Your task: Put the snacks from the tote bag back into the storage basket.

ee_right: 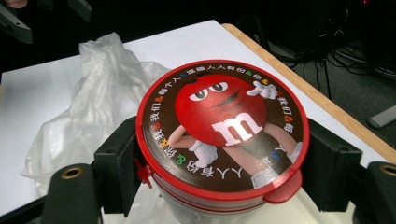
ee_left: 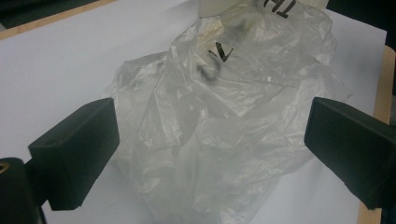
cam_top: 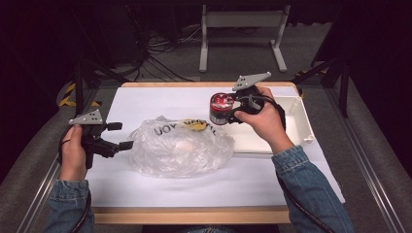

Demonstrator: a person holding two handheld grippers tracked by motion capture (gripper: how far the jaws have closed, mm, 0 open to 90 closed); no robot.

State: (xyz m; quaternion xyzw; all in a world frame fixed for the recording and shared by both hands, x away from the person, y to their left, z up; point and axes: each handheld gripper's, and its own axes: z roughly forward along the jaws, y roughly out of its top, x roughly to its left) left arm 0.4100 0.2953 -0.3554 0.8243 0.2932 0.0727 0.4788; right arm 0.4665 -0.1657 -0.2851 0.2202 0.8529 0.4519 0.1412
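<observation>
High view, centre right: we have the tub (cam_top: 221,108) clamped in the right gripper (cam_top: 233,108) above the tray (cam_top: 301,127); left gripper (cam_top: 121,136) gapes beside the bag (cam_top: 180,145), bagging judged pending.

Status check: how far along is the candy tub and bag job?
Done: the right gripper has the red-lidded candy tub clamped at its sides and lifted off the white tray. In hand: the tub hangs above the table near the plastic bag. The left gripper is open, jaws either side of the bag, not pinching it. Left, probably: open the bag and get the tub in.
</observation>
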